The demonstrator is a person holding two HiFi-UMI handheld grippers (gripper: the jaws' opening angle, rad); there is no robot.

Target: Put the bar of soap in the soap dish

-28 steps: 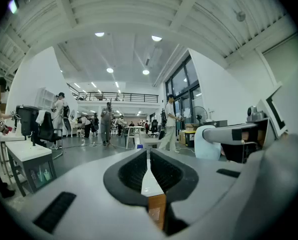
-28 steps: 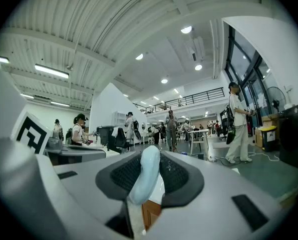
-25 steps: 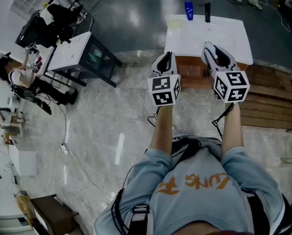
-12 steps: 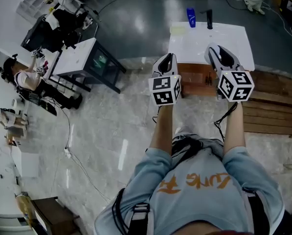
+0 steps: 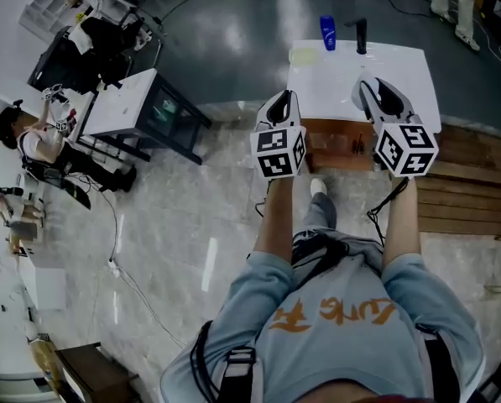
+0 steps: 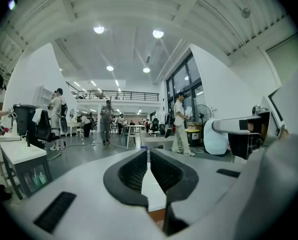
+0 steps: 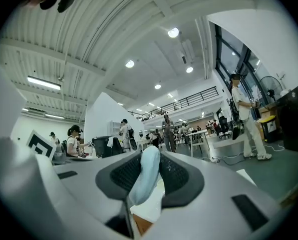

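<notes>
Now short of the white table (image 5: 334, 78), the right gripper (image 7: 149, 159) clamps the pale bar of soap (image 7: 144, 181), while the left gripper (image 6: 148, 154) is closed and empty. Slick soap could slip before reaching what may be the soap dish (image 5: 305, 54).

Bar of soap (image 7: 145, 179): pale blue. Right gripper (image 7: 149, 156) & left gripper (image 6: 148, 151): lt grey shells, blk ribbed pads. Marker cubes (image 5: 279, 151): blk/wht square pattern. Table (image 5: 420, 64): white top, brown wood front. Bottle (image 5: 326, 25): blue; the slim item (image 5: 361, 34) beside it: blk. Shirt (image 5: 334, 347): lt blue w/ orange print. Floor (image 5: 191, 217): grey, marbled.
</notes>
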